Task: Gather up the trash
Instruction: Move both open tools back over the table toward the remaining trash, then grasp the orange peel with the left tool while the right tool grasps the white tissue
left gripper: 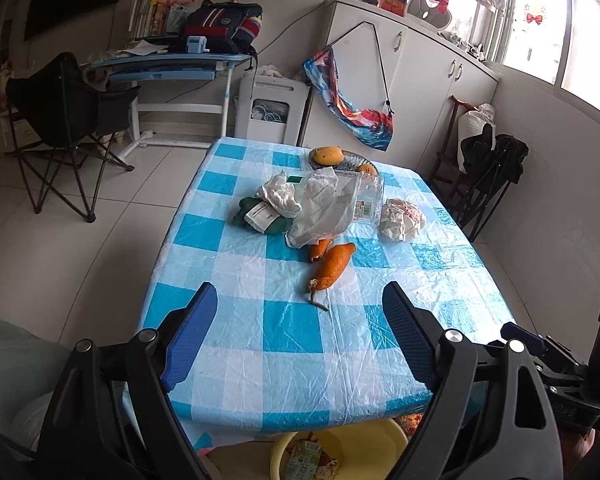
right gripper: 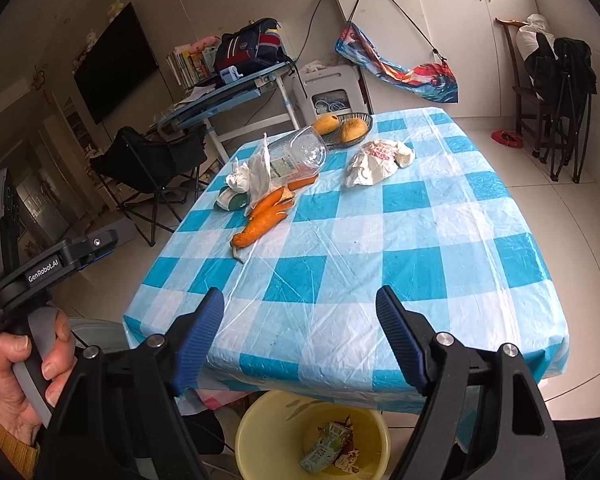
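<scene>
On the blue checked tablecloth [left gripper: 292, 320] lies a heap of trash: two orange carrot-like pieces [left gripper: 332, 268] [right gripper: 260, 224], a white plastic bag [left gripper: 324, 208], a clear plastic jar on its side [right gripper: 300, 152], a green packet [left gripper: 260, 220] and a crumpled tissue [left gripper: 280, 198]. A crumpled white wrapper [left gripper: 402, 220] [right gripper: 380, 160] lies apart to the right. My left gripper [left gripper: 300, 290] hovers open over the table's near part, short of the carrots. My right gripper [right gripper: 300, 294] is open above the near edge, nothing between its fingers. Below stands a yellow bin [right gripper: 252, 440] holding a carton [right gripper: 324, 452].
A wire bowl [right gripper: 364, 120] with mangoes sits at the table's far end. A black folding chair [left gripper: 60, 120] stands on the tiled floor to the left. A chair hung with dark clothes [left gripper: 488, 160] is at the right. A hand [right gripper: 20, 372] grips the left gripper's handle.
</scene>
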The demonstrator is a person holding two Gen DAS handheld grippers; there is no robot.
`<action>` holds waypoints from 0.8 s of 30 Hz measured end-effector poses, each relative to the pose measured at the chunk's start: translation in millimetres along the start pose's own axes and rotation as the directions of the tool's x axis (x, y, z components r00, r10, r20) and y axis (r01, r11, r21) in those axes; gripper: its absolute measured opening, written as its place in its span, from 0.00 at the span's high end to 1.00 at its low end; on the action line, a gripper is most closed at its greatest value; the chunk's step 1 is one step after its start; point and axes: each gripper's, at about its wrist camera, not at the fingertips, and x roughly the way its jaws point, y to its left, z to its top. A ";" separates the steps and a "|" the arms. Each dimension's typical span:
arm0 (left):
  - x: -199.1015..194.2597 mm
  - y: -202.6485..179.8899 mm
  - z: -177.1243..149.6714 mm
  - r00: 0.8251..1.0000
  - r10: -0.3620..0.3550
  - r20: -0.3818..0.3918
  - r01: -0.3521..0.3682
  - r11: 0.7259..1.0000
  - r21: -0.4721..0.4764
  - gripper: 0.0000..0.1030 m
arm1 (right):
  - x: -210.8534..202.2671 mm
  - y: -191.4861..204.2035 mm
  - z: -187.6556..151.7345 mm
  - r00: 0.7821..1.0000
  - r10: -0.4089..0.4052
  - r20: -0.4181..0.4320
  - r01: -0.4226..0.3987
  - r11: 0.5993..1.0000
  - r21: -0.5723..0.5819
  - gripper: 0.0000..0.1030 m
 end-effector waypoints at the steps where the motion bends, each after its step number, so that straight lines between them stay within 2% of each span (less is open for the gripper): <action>1: 2.6 -0.6 3.4 1.000 0.002 0.000 -0.002 1.000 0.005 0.21 | 1.6 1.7 7.0 1.000 -0.007 0.001 0.007 1.000 -0.021 0.27; 8: 26.1 -10.8 17.0 1.000 0.010 -0.014 -0.009 0.999 0.053 0.21 | 25.2 4.1 50.7 0.999 -0.035 0.003 0.035 0.991 -0.126 0.27; 14: 54.5 -10.7 17.7 0.998 0.022 -0.061 -0.019 0.999 0.046 0.21 | 50.2 -8.3 55.8 0.999 0.047 0.002 -0.046 0.995 -0.085 0.27; 16: 65.6 -8.8 13.8 0.996 0.025 -0.087 -0.022 0.999 0.036 0.21 | 60.0 -13.3 55.1 0.997 0.077 -0.016 -0.078 0.996 -0.044 0.33; 17: 71.8 -8.0 12.4 0.994 0.030 -0.103 -0.026 0.999 0.033 0.21 | 64.9 -13.8 56.9 0.995 0.095 -0.028 -0.096 0.995 -0.031 0.40; 20: 85.2 -7.3 12.2 0.991 0.042 -0.126 -0.038 0.999 0.030 0.21 | 74.7 -7.9 65.1 0.989 0.145 -0.037 -0.146 0.989 -0.038 0.51; 24: 98.5 -10.9 14.6 0.990 0.045 -0.137 -0.039 0.998 0.048 0.21 | 88.1 8.6 75.3 0.982 0.180 -0.049 -0.184 0.979 -0.092 0.55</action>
